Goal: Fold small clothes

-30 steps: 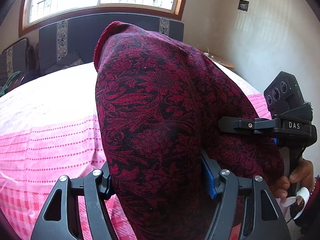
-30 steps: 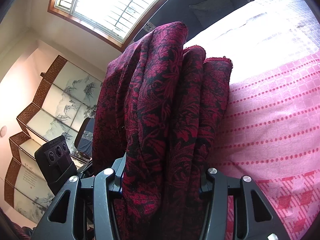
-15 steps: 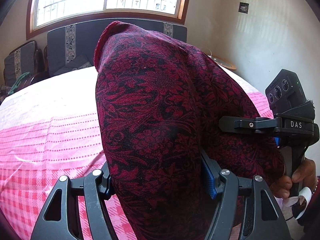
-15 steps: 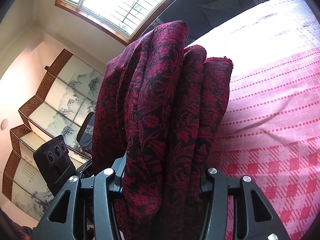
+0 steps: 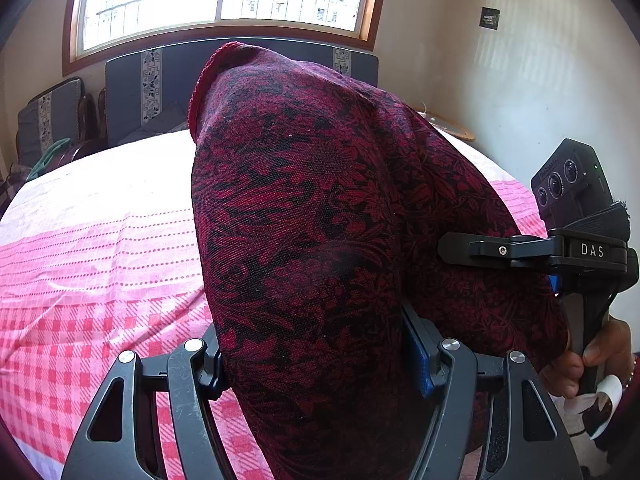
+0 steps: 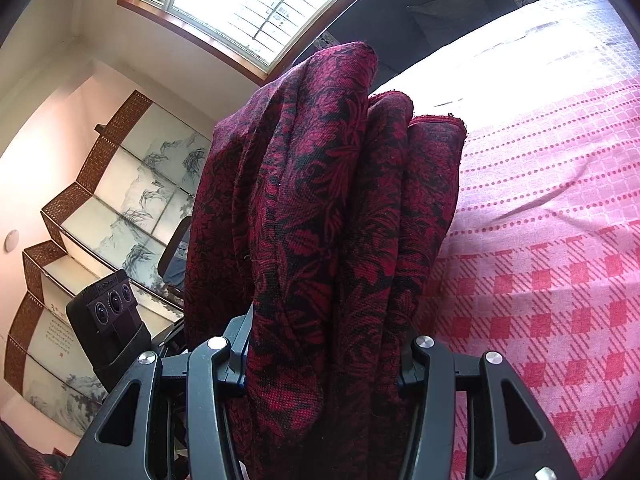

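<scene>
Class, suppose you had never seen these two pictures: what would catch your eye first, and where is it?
A dark red and black floral woven cloth fills the centre of both views, bunched in folds between the fingers of the left gripper and the right gripper. Beneath it spreads a pink and red checked bedspread.

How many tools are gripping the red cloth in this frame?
2. The left tool clamps the red cloth at the bottom of its own view; the right tool clamps a bunched part and appears at the left view's right edge.
</scene>
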A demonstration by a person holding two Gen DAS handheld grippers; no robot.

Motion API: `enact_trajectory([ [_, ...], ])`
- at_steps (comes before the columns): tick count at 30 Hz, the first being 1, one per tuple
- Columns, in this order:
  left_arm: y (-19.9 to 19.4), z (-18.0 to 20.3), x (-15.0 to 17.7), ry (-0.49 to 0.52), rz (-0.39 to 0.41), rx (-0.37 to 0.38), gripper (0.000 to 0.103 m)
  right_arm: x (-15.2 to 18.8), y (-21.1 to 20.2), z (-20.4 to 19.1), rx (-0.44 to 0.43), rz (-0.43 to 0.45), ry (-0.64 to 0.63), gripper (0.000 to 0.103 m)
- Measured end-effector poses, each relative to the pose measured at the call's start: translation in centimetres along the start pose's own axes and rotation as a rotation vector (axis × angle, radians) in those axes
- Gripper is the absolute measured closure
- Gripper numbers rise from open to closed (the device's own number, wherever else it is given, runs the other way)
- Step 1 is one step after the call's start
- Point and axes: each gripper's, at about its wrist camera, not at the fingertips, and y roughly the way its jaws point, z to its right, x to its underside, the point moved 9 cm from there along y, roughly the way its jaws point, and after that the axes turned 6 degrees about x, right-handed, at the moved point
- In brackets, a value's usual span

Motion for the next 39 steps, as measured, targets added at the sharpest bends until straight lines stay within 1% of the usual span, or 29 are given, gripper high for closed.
enact_trajectory([
  [15, -0.3, 0.6, 0.0, 0.003, 0.008, -0.018, 0.035, -0.8, -0.5, 0.7, -0.006, -0.004, -0.023, 0.056],
  [39, -0.5, 0.5, 0.6, -0.003, 0.025, -0.022, 0.035, -0.8, -0.3, 1.1, -0.004, -0.005, -0.042, 0.056],
])
